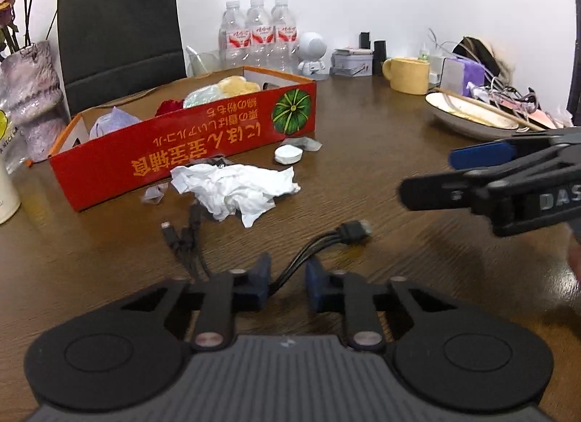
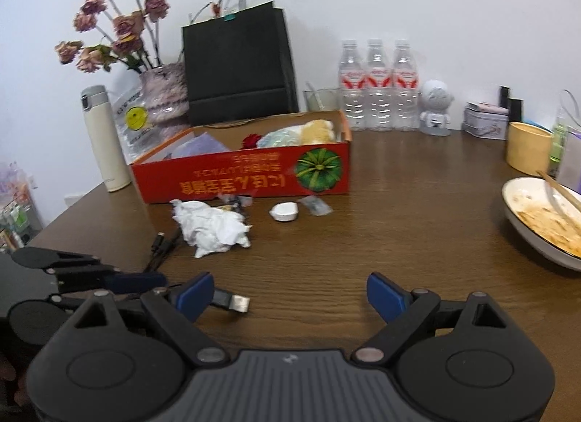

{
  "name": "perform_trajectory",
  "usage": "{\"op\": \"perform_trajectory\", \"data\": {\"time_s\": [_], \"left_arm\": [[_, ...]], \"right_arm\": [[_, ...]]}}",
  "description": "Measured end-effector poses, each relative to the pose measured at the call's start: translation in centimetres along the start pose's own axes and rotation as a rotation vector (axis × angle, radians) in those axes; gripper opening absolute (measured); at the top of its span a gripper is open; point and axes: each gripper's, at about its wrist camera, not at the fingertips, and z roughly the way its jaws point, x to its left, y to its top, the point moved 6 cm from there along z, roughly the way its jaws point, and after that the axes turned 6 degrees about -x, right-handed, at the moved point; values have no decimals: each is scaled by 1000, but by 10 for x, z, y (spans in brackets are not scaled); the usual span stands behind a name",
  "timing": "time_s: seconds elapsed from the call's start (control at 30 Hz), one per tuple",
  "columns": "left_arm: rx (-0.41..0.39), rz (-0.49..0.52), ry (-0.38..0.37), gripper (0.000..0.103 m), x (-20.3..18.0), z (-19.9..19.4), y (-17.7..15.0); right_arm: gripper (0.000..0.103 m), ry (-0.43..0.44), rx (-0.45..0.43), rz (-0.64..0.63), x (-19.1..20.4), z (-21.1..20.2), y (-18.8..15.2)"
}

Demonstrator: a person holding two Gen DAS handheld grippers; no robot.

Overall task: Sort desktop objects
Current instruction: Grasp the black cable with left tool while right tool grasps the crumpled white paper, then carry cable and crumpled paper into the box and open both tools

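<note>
Lying between the narrowed pads of the left hand-held gripper [image 1: 287, 278], the black multi-plug cable [image 1: 308, 251] runs forward-right along the counter [image 1: 399, 258] (not visibly clamped); the right hand-held gripper [image 2: 290, 295], spread wide, hovers beside its USB plug [image 2: 232, 301].

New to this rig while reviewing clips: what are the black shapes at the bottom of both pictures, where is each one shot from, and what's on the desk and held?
They are hand-held two-finger grippers, each carrying a camera looking along its fingers. One picture is from the left gripper, whose fingers sit close around a black multi-plug cable; whether they pinch it is unclear. The other is from the right gripper, open and empty. On the wooden table lie a crumpled tissue, a small white cap, a red box with items inside, and a dirty plate.
</note>
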Motion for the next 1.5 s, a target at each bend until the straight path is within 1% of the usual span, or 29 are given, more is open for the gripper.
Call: {"op": "perform_trajectory", "data": {"time_s": [0.07, 0.1, 0.17, 0.27, 0.3, 0.4, 0.43, 0.47, 0.5, 0.53, 0.57, 0.63, 0.73, 0.87, 0.93, 1.0, 1.07, 1.13, 1.27, 1.33, 1.43, 1.5], "left_arm": [[-29, -6, 37, 7, 3, -7, 2], [-42, -23, 66, 6, 6, -11, 4], [-62, -91, 130, 5, 22, -29, 8], [-126, -226, 164, 5, 51, -61, 11], [-147, -263, 180, 4, 62, -71, 11], [-184, -316, 252, 4, 86, -88, 15], [-184, -324, 266, 4, 91, -91, 15], [-179, -332, 278, 4, 96, -93, 15], [-172, -337, 290, 4, 98, -93, 14], [-164, -338, 298, 4, 100, -94, 13], [-158, -342, 302, 4, 101, -93, 11], [-150, -349, 308, 4, 103, -92, 10], [-150, -353, 300, 4, 99, -93, 9], [-161, -351, 252, 4, 82, -90, 13], [-168, -341, 225, 4, 68, -89, 16], [-173, -334, 203, 4, 54, -88, 18], [-178, -328, 181, 4, 42, -88, 21], [-188, -315, 168, 4, 30, -91, 24], [-221, -287, 158, 4, 14, -105, 30], [-239, -287, 163, 4, 13, -110, 33], [-249, -298, 176, 4, 21, -111, 39], [-256, -323, 160, 4, 32, -110, 50]], "right_arm": [[90, 7, 18, -16, 1, 9, 4], [88, 16, 35, -17, 1, 15, 7], [86, 41, 61, -10, 2, 26, 15], [84, 70, 80, -19, 12, 52, 27], [81, 85, 83, -34, 20, 63, 30], [76, 140, 117, -103, 52, 97, 36], [68, 155, 126, -130, 63, 107, 36], [62, 150, 144, -164, 71, 117, 35], [46, 128, 166, -194, 76, 125, 33], [27, 112, 180, -204, 78, 130, 31], [27, 99, 173, -198, 79, 130, 31], [21, 86, 154, -170, 75, 117, 32], [20, 71, 81, -138, 58, 79, 41], [20, 73, 33, -40, 17, 27, 49], [20, 28, 34, -12, -1, 6, 45], [20, -5, 40, -3, -10, -10, 34], [20, -9, 54, -7, -12, -20, 23], [20, -17, 42, -16, -11, -28, 18], [20, 11, -12, -7, -6, -45, 26], [20, 30, -33, -15, -3, -50, 32], [20, 52, -41, -18, 0, -49, 41], [20, 67, -45, -21, 3, -44, 49]]}}
